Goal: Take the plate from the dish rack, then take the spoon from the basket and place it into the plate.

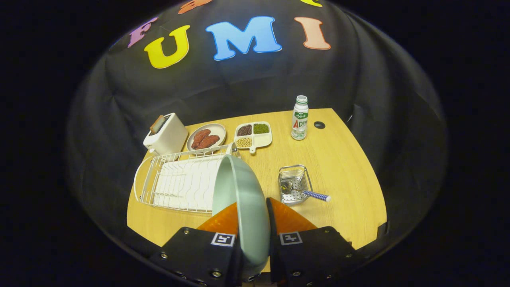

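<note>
The tongs were closed on the plate, one finger on each face of it, so the plate stood on edge between them and rose ahead of them, tilted a little toward the rack side. It hung above the surface, at the right end of the rack, apparently clear of the wires, though whether its far rim touched the rack's corner could not be told. By this, the first step looked nearly done: the plate was out of the rack but not yet set down. What the next move turned on was where bare surface lay from the tongs. The rack was to the left and ahead; the basket stood ahead and to the right, near but apart from the plate. The open wood between the fingers and the basket, just to the right of the plate, seemed the natural spot to lay it flat, close to the spoon. The spoon lay with its bowl inside the basket and its handle pointing out over the basket's rim to the right, away from the tongs, its long axis running roughly across the fingers' line. A grasp on that handle would likely be made from the right of the basket, so the plate should be kept clear of that side.
</note>
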The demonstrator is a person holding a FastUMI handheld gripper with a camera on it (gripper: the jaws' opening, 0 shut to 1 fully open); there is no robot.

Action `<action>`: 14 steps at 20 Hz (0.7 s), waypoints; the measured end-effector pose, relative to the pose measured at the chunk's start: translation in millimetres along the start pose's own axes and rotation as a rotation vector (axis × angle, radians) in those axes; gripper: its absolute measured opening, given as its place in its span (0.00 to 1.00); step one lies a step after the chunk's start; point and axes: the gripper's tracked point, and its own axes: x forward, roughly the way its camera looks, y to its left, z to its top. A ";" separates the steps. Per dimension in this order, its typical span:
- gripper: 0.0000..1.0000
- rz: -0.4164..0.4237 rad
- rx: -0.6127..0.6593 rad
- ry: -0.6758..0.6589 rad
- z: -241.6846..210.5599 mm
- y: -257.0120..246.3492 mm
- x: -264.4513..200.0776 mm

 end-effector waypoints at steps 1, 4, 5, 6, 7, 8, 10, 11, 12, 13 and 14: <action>0.27 0.024 0.002 0.006 -7.8 -0.4 1.1; 0.26 0.111 0.053 0.061 -36.9 0.9 8.1; 0.26 0.129 0.070 0.069 -42.1 0.9 9.9; 0.26 0.148 0.079 0.074 -47.9 1.5 12.0; 0.26 0.163 0.081 0.077 -53.6 1.0 13.3; 0.26 0.176 0.081 0.077 -59.4 1.1 15.4; 0.26 0.202 0.097 0.090 -76.3 0.1 24.7; 0.26 0.209 0.110 0.101 -85.2 -1.7 29.9; 0.26 0.213 0.131 0.116 -95.3 -3.7 36.6; 0.26 0.226 0.150 0.128 -104.1 -4.5 42.4; 0.26 0.239 0.171 0.139 -114.0 -4.7 49.1</action>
